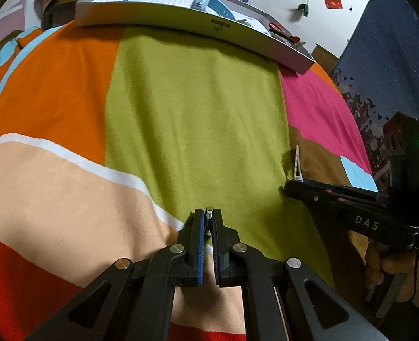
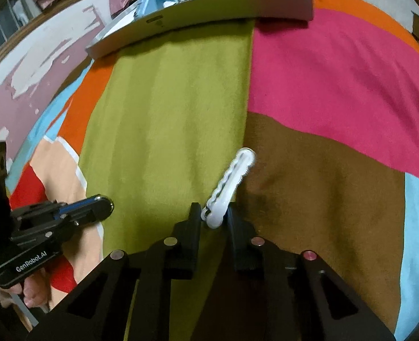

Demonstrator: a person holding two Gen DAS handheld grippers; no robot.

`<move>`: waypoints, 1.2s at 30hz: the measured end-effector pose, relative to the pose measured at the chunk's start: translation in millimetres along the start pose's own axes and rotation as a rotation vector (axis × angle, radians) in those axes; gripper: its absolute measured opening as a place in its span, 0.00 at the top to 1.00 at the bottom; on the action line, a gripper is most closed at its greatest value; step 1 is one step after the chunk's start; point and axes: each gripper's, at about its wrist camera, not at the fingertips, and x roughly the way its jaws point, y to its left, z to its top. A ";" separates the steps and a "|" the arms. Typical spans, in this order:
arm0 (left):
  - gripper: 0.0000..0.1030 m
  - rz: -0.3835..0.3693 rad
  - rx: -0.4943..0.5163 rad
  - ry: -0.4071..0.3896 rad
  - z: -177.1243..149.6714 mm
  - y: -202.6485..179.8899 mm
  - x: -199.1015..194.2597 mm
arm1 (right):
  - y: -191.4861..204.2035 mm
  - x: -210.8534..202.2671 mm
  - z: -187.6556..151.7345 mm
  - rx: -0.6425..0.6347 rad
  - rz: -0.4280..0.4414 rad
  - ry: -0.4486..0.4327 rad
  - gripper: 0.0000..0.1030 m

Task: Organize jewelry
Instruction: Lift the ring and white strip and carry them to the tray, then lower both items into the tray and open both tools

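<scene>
My left gripper (image 1: 208, 216) is shut on a small silver hair clip (image 1: 209, 218), held low over the green patch of the bedspread; only the clip's tip shows between the fingers. My right gripper (image 2: 213, 213) is shut on one end of a white hair clip (image 2: 232, 183), which sticks out forward over the green-brown seam. The same clip (image 1: 297, 164) shows edge-on in the left wrist view, at the tip of the right gripper (image 1: 293, 183). The left gripper (image 2: 107, 203) shows at the left in the right wrist view. A grey open box (image 1: 238, 32) lies at the far edge.
The colourful patchwork bedspread (image 1: 195, 113) covers the whole surface. The grey box (image 2: 209, 11) holds papers, a blue item and small red pieces. A wall with posters stands behind it, and a dark blue curtain (image 1: 394, 42) hangs at the right.
</scene>
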 end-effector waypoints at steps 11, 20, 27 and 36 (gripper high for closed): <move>0.95 0.070 -0.029 -0.126 28.2 3.9 -31.6 | 9.0 -33.6 17.1 -0.038 0.048 -0.169 0.85; 0.95 0.111 -0.036 -0.315 144.5 4.1 -58.2 | 8.5 -72.7 89.3 -0.124 0.025 -0.435 0.85; 0.95 0.161 -0.076 -0.326 209.9 24.1 -24.1 | 11.1 -70.9 155.5 -0.156 0.038 -0.526 0.85; 0.95 0.209 -0.068 -0.273 217.0 35.8 6.4 | 33.2 -34.9 175.6 -0.254 0.038 -0.431 0.85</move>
